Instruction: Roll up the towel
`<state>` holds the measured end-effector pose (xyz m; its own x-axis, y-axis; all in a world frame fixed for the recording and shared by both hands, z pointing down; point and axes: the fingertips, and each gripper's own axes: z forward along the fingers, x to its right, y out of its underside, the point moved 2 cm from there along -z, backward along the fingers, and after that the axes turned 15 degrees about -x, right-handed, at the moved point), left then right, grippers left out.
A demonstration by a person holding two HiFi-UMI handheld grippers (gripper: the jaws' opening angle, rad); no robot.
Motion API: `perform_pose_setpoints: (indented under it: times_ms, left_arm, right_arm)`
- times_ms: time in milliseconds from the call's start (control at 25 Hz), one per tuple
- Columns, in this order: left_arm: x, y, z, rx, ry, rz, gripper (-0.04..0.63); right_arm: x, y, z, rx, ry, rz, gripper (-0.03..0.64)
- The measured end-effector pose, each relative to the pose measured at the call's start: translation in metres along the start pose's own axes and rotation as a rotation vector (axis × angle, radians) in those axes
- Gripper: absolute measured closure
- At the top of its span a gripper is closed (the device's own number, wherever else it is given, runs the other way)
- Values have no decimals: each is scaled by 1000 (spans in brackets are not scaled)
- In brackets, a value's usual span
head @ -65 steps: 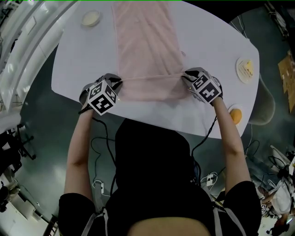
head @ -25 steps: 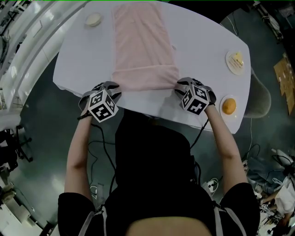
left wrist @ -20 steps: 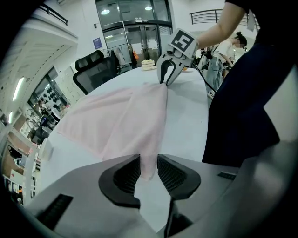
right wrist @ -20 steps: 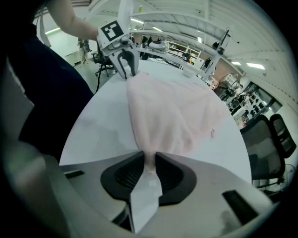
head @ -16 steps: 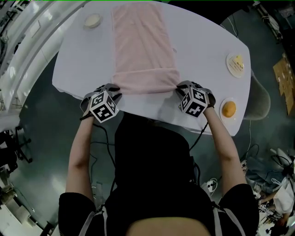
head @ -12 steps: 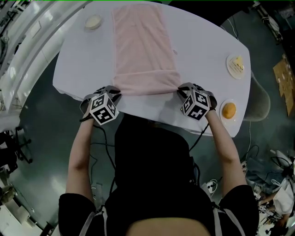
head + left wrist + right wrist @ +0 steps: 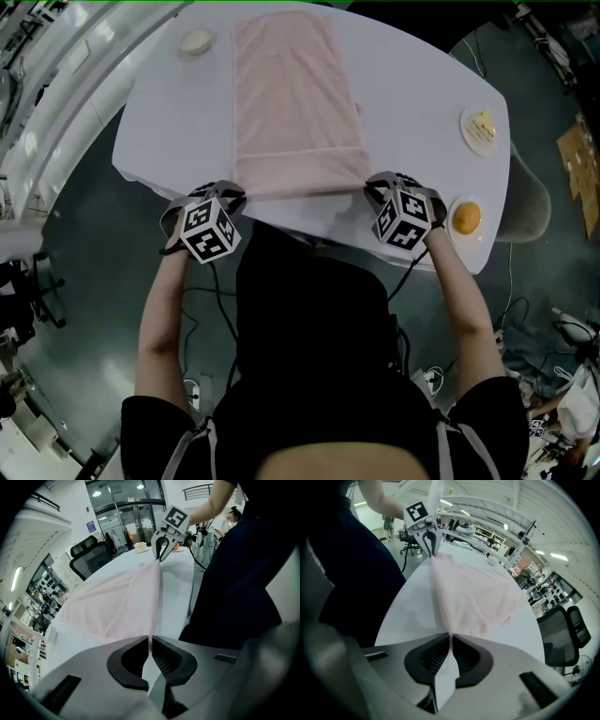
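Far left, by the far edge of the white table (image 7: pixel 159 112): a small cream dish (image 7: pixel 197 41), well apart from the rest. Next in line, at the table's near edge, the left gripper (image 7: pixel 232 194), pointed steeply down, jaws closing with the near left corner of the pink towel (image 7: pixel 291 94) between them; seen from its own camera, pads already pressing a thin fold of cloth. Across the middle, the towel itself, flat on the table and stretched lengthwise away from the person, its near end doubled over into a short band, the front edge pulled taut from one gripper to the other. At the other end of that edge, the right gripper (image 7: pixel 373 187), likewise tipped down, clenched on the near right corner, cloth pinched between the ribbed pads. Farther right, by the table's right rim, a plate with a yellow piece (image 7: pixel 479 127), and closer to the person, near the right gripper's marker cube, a plate with an orange round food (image 7: pixel 463 217). Below the table edge, between both forearms, the person's dark top (image 7: pixel 309 356).
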<state>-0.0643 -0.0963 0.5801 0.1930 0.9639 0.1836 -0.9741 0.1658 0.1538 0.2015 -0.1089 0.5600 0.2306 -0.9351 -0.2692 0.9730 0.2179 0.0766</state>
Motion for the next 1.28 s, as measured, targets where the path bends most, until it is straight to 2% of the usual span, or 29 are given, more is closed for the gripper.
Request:
perform_pose_setpoints:
  times_ms: [400, 560, 1000, 1280]
  left_arm:
    - [69, 21, -5, -16, 58, -28, 568]
    - [78, 23, -8, -16, 43, -48, 568]
    - [33, 14, -52, 114, -74, -184, 568]
    - [-11, 10, -62, 106, -143, -200, 568]
  right_arm:
    - [-68, 11, -4, 0, -96, -45, 588]
    - [-76, 12, -9, 17, -104, -39, 588]
    - [-19, -6, -58, 162, 17, 90, 588]
    - [20, -23, -65, 168, 82, 83, 588]
